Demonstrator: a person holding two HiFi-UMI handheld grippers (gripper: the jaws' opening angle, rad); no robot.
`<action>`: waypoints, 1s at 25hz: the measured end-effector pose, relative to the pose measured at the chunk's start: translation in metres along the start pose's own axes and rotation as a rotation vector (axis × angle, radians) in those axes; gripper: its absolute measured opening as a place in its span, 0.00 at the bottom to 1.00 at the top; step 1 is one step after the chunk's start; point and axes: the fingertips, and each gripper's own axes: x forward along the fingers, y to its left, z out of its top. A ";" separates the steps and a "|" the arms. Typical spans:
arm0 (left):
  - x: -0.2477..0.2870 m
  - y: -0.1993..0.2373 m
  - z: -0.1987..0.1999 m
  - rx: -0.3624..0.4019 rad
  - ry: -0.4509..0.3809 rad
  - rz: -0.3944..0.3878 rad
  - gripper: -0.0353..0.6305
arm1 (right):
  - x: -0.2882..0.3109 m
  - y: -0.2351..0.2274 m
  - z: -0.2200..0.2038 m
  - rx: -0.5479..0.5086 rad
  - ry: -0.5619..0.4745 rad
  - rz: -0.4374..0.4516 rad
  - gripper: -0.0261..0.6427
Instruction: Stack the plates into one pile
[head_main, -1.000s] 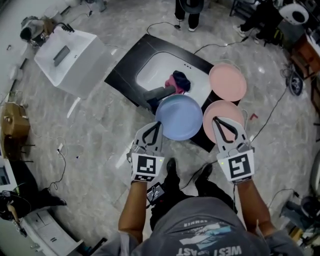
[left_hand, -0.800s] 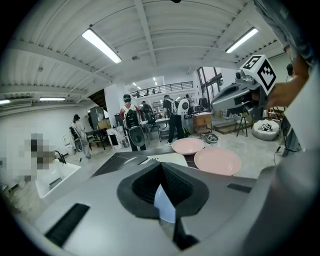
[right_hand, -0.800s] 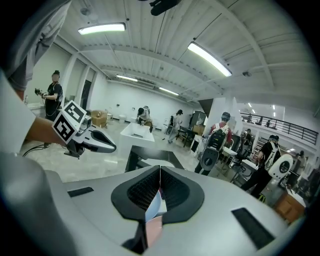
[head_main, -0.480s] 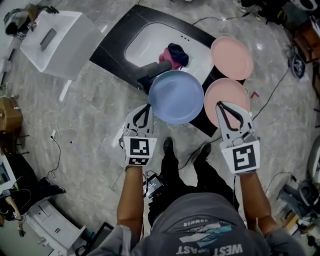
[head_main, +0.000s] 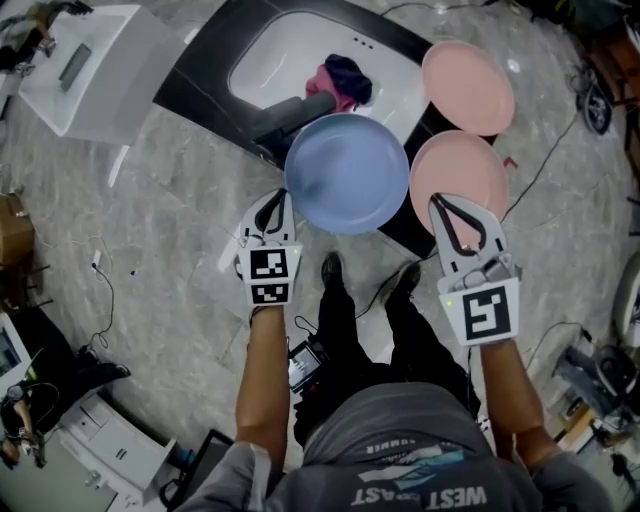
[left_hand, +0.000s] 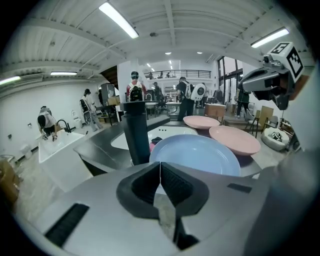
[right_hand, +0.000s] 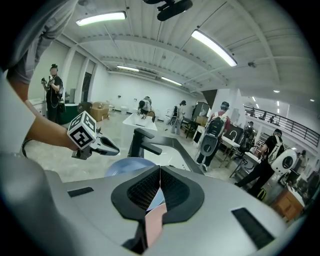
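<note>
The person has stepped in toward the dark counter (head_main: 203, 78), and both tools have come forward with them. A second ago they hung short of the crockery. Now the left gripper (head_main: 283, 198) sits just beside the near-left rim of the blue plate (head_main: 347, 172), and the right gripper (head_main: 437, 203) noses over the near edge of the near pink plate (head_main: 465, 175).

Neither has taken hold of anything. Each gripper's own view shows its two ridged pads pressed together with nothing between them, the plates lying beyond.

The plates themselves have not budged. The blue one lies at the front of the counter by the faucet (head_main: 290, 115), with the near pink plate just beside it on the right. From where I stand I can't say whether their rims touch. The far pink plate (head_main: 467, 87) lies behind the near one, close to it. A bundled cloth (head_main: 338, 78) sits in the basin.

So I'd judge this as the approach only: three plates, no pile begun, and both sets of fingers would need to part before either rim can be taken.
</note>
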 end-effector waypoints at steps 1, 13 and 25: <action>0.004 0.001 -0.004 -0.007 0.007 0.002 0.06 | 0.002 0.001 -0.003 0.001 0.005 0.003 0.08; 0.032 0.003 -0.035 -0.131 0.048 -0.012 0.21 | 0.015 0.014 -0.025 -0.004 0.050 0.023 0.08; 0.042 0.002 -0.038 -0.250 0.073 -0.014 0.21 | 0.018 0.020 -0.036 0.004 0.067 0.030 0.08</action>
